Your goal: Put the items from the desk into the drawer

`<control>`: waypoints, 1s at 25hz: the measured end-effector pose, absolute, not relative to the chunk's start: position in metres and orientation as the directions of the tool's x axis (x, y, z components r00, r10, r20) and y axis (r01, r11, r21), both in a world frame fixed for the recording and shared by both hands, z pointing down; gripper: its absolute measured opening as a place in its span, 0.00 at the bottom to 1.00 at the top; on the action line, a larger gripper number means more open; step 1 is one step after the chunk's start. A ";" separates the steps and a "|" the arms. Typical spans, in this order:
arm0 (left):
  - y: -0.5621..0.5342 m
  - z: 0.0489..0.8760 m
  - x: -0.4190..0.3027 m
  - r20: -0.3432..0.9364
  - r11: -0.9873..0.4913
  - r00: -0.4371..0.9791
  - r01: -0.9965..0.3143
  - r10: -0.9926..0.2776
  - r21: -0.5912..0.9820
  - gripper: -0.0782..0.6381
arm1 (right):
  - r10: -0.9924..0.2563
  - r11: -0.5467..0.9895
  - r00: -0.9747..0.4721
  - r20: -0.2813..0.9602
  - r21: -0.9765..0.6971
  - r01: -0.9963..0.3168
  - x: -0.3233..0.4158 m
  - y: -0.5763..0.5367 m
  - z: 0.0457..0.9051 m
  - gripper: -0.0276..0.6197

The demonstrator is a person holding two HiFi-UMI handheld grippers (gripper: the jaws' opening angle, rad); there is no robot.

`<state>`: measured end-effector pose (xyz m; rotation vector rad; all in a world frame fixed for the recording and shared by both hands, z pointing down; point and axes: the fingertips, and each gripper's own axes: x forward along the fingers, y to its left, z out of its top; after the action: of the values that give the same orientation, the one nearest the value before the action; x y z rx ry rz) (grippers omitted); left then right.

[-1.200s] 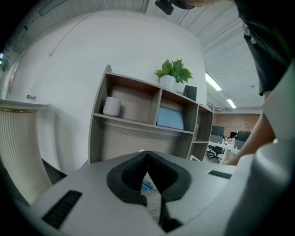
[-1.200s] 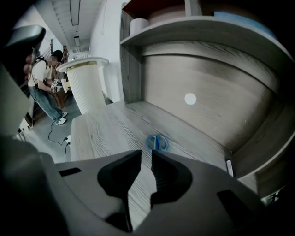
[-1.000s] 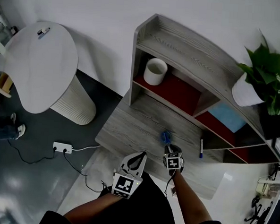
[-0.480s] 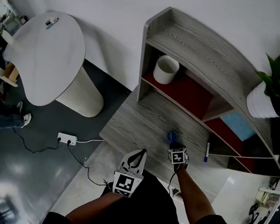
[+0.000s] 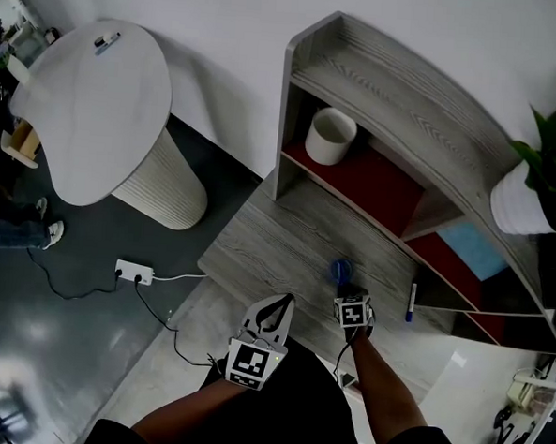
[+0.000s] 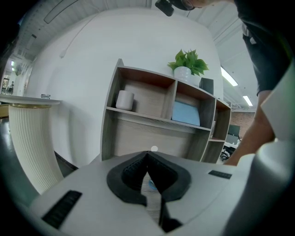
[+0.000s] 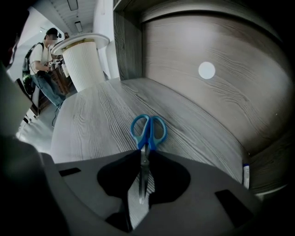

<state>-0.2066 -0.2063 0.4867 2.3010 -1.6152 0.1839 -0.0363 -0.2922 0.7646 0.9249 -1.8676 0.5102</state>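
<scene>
My right claw (image 7: pixel 144 156) is clamped on the blades of the blue scissors (image 7: pixel 148 130), which lie on the desk (image 7: pixel 87 124) at frame centre. My left claw (image 6: pixel 147 159) is closed and empty.

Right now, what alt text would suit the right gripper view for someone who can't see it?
The right gripper grips the steel blades of blue-handled scissors lying on a grey wood-grain desk. Beyond them rises a wooden back panel with a round white dot; a white ribbed table stands at left.
</scene>
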 end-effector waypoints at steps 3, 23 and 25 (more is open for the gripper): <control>-0.203 0.487 -0.208 0.286 -0.311 0.354 -0.932 -0.890 0.184 0.11 | -0.403 0.611 -0.269 0.875 0.038 -0.791 -0.038 -0.288 0.753 0.16; -0.165 0.476 -0.194 0.255 -0.434 0.465 -0.885 -0.848 0.171 0.11 | -0.480 0.520 -0.243 0.843 0.051 -0.853 -0.024 -0.231 0.727 0.16; -0.160 0.475 -0.192 0.251 -0.447 0.477 -0.878 -0.842 0.170 0.11 | -0.487 0.508 -0.231 0.842 0.058 -0.859 -0.019 -0.224 0.726 0.16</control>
<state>-0.1917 -0.1599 0.4747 2.4513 -1.4663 0.1877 -0.0191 -0.2239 0.7261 1.1137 -1.8819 0.5396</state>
